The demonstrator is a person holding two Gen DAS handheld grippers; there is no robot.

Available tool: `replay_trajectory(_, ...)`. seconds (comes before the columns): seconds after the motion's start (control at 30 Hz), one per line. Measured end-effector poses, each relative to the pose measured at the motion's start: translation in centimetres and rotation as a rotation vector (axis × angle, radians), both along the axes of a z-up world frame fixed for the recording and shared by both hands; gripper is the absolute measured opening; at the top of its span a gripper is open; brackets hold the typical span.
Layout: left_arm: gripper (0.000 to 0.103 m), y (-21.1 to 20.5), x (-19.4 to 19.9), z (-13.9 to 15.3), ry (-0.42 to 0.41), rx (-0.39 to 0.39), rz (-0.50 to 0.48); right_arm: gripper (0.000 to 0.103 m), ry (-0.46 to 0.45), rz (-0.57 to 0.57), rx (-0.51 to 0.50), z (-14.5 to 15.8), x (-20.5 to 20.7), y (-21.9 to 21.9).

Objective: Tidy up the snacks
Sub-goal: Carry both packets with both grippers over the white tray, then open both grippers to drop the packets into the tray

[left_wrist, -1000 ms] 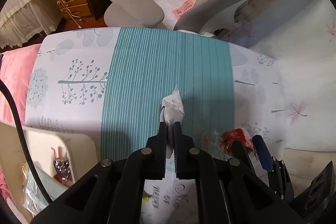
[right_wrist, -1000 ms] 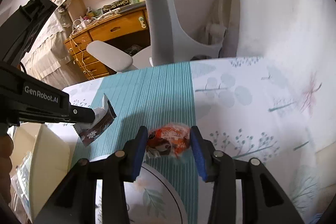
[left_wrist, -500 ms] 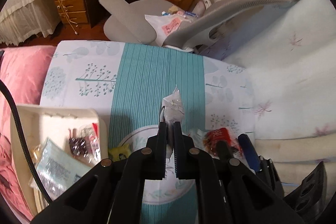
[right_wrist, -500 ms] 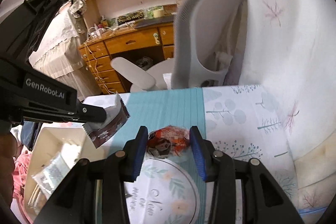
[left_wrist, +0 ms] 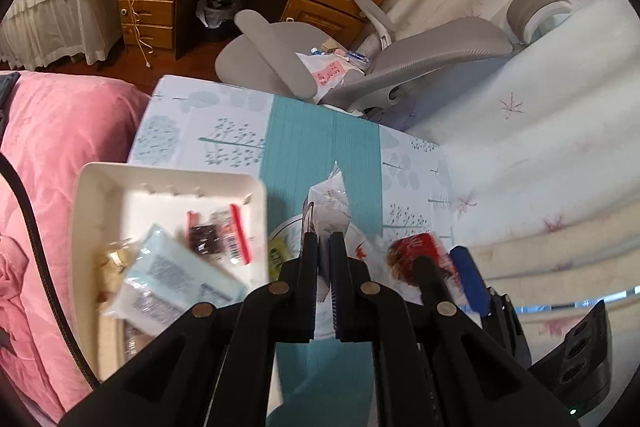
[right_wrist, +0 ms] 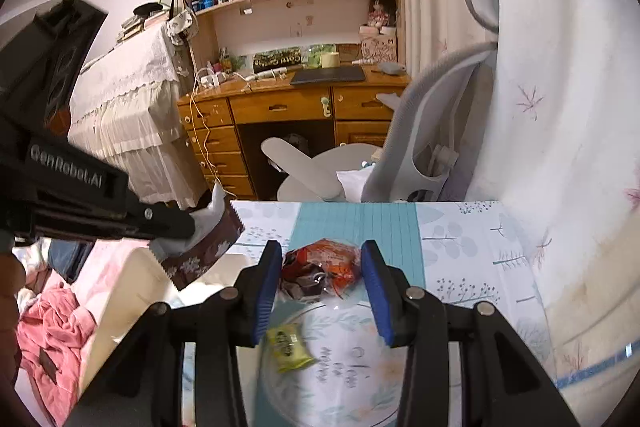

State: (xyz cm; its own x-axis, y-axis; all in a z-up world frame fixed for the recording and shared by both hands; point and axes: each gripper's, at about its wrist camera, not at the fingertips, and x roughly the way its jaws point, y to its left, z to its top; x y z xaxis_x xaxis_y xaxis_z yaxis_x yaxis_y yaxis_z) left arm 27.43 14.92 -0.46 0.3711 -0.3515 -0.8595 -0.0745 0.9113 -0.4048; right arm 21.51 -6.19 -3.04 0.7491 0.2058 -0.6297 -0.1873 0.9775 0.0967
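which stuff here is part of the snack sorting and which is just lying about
Job: brown-and-white snack packet in left tongs; red-orange snack bag in right tongs; small yellow packet; cream plastic tray.
Lying about: grey office chair; wooden desk; pink blanket.

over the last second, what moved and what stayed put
Both claws rose, each carrying its packet up: the left claw its brown-and-white snack packet, the right claw its red-orange snack. The white bin came into view. Both grips unchanged; the yellow candy stays on the plate.
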Motion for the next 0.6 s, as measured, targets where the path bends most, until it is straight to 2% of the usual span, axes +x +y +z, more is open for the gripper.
replay_trajectory(0.37, 0.004, 7.4, -6.5, 1.2, -0.025, 0.029, -0.049, 0.042, -0.060, -0.020, 0.012, 3.0, -6.1, 6.5)
replay_trajectory(0.6, 0.004, 11.3, -10.2, -1.0, 0.005, 0.027, -0.058, 0.041, -0.050, -0.002, 0.012, 2.3, -9.7, 9.7)
